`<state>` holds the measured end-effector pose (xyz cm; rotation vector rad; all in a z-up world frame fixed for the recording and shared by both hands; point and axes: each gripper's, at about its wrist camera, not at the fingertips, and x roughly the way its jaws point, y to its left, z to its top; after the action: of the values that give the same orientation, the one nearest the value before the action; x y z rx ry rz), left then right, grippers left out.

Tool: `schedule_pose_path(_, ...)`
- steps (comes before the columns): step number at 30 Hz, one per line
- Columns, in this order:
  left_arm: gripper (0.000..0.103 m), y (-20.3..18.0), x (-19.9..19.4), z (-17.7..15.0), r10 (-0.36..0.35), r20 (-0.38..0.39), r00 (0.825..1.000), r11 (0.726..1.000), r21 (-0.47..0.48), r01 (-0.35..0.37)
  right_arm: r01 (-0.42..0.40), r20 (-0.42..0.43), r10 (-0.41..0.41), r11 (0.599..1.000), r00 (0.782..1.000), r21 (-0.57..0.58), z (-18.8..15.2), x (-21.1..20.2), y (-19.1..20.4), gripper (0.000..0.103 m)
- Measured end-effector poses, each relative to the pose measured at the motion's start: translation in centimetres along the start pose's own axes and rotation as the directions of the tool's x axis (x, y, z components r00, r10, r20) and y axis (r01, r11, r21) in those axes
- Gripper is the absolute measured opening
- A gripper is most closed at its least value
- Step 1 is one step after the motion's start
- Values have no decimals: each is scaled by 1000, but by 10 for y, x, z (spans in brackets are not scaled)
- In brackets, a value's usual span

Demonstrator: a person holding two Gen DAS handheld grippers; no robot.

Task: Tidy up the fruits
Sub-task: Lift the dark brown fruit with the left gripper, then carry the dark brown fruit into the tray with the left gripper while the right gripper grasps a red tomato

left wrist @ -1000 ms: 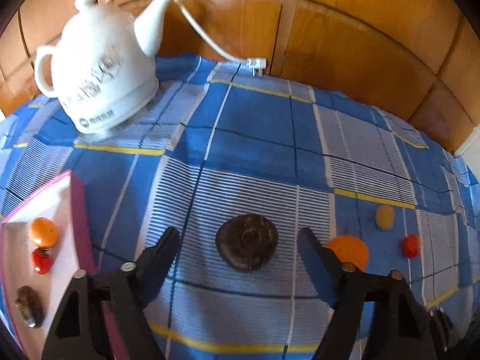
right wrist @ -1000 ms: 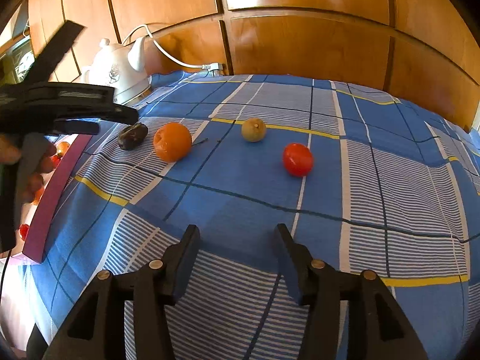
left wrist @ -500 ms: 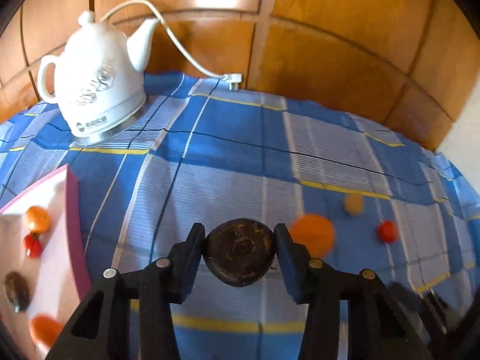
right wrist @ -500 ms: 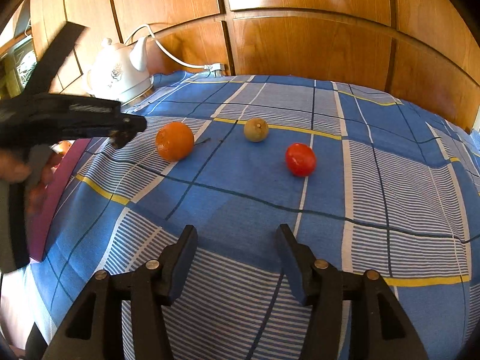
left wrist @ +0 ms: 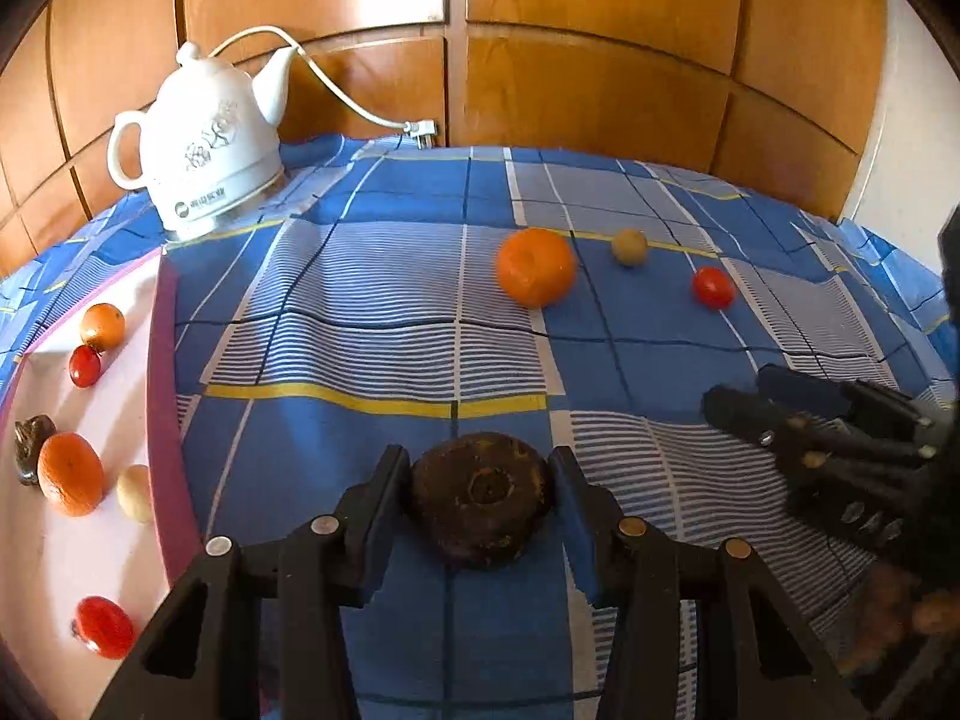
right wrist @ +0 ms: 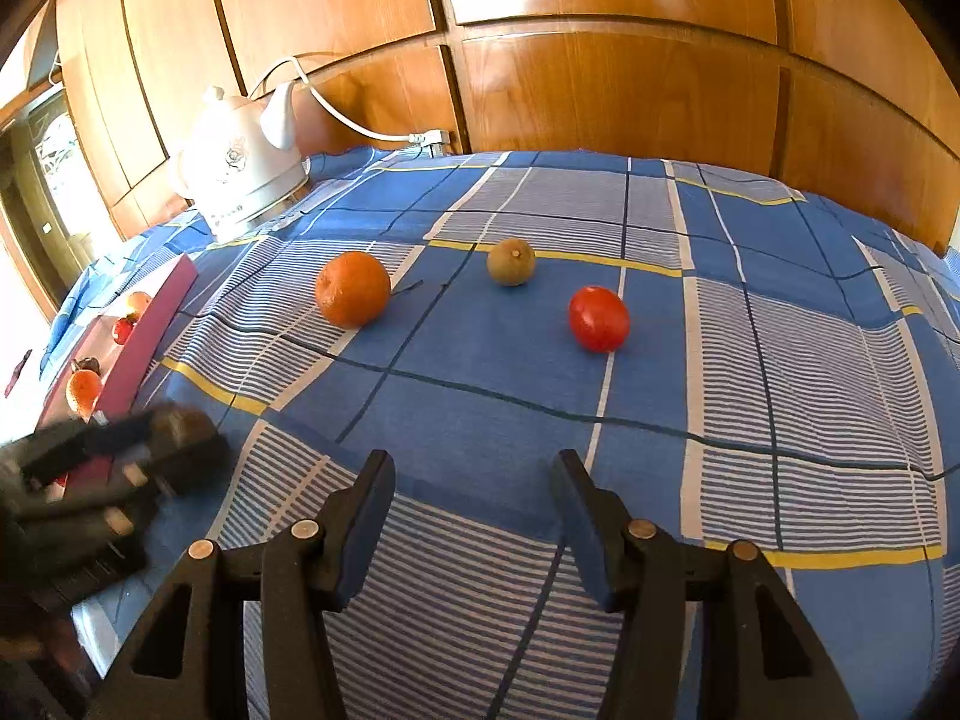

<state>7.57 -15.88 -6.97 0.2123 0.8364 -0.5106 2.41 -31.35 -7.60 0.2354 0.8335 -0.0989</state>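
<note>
My left gripper (left wrist: pixel 480 483) is shut on a dark brown round fruit (left wrist: pixel 481 498) and holds it above the blue checked cloth. On the cloth lie an orange (left wrist: pixel 536 267), a small tan-green fruit (left wrist: pixel 629 247) and a red tomato (left wrist: pixel 713 287); they also show in the right wrist view as the orange (right wrist: pixel 353 289), the tan-green fruit (right wrist: pixel 511 262) and the tomato (right wrist: pixel 599 318). A pink tray (left wrist: pixel 162 360) at the left holds several fruits. My right gripper (right wrist: pixel 474 507) is open and empty above the cloth.
A white kettle (left wrist: pixel 207 150) with a white cord (left wrist: pixel 354 102) stands at the back left, against the wooden wall panels. The right gripper shows at the right edge of the left wrist view (left wrist: pixel 798 420). The left gripper shows blurred at the lower left of the right wrist view (right wrist: pixel 120 456).
My left gripper closed on the dark brown fruit, lifted it and drew back toward the tray side. The right gripper stayed nearly still.
</note>
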Motion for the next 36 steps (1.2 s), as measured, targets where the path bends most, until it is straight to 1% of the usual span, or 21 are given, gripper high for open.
schedule_pose_path(3,48,0,1,-2,-9,3,1000,1000,9,9,9,19,-9,1000,1000,14,3,-10,-4,56)
schedule_pose_path(6,48,-2,1,-4,-5,8,1000,1000,18,5,8,32,-9,998,999,54,13,-16,-12,56)
schedule_pose_path(12,48,0,2,-5,-15,16,1000,1000,14,14,45,27,-48,994,998,105,42,-6,-30,55)
schedule_pose_path(19,48,2,1,-6,-20,22,1000,1000,5,20,95,-32,-94,995,995,36,71,24,-39,55)
schedule_pose_path(23,48,3,1,-7,-21,26,999,1000,1,21,115,-77,-115,993,990,-3,75,41,-41,55)
schedule_pose_path(24,48,3,1,-7,-21,27,999,1000,-1,21,115,-90,-115,993,989,-9,74,45,-42,50)
schedule_pose_path(25,48,2,1,-7,-21,27,999,1000,-2,21,121,-98,-122,992,988,-17,73,48,-42,31)
schedule_pose_path(26,48,3,1,-7,-22,27,999,1000,-3,22,139,-105,-141,990,984,-28,71,51,-42,25)
schedule_pose_path(31,48,3,1,-7,-20,29,999,1000,-4,20,149,-62,-152,988,986,-47,61,36,-31,25)
schedule_pose_path(34,48,3,1,-6,-18,28,999,1000,-6,19,85,-34,-86,996,996,-16,53,19,-19,25)
schedule_pose_path(36,48,2,1,-6,-19,23,1000,1000,-4,19,59,-31,-59,998,998,-19,48,16,-10,25)
